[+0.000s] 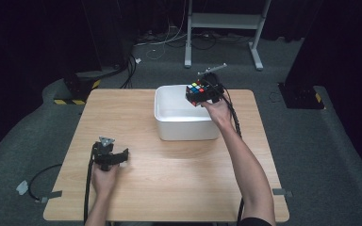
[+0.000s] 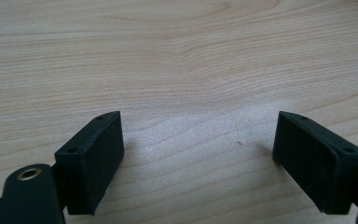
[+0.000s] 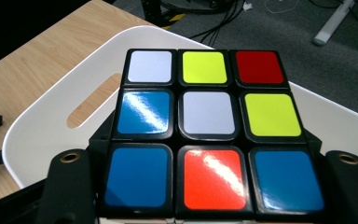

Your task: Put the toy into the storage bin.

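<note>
Puzzle cube held over the white tub

Puzzle cube (image 3: 208, 135), a glossy black-framed three-by-three with rounded stickers in white, yellow, red, blue and orange, sits clamped in the right gripper (image 1: 206, 92), one black jaw pressed to each of its opposite sides. The sticker face seen in the right gripper view faces that camera; in the high view a coloured face tilts up and toward the person. Being a cube, it has no long axis to speak of. It hangs in the air above the far right corner of a white plastic tub (image 1: 169, 120), clear of its rim.

The tub is a smooth rectangular bin with rounded corners and a slot handle cut in one wall. It stands on the far middle part of a pale wood-grain worktop (image 1: 169, 174).

The left gripper (image 1: 111, 157) is low over the near left part of the worktop, its jaws spread wide with nothing but bare wood between them.
</note>
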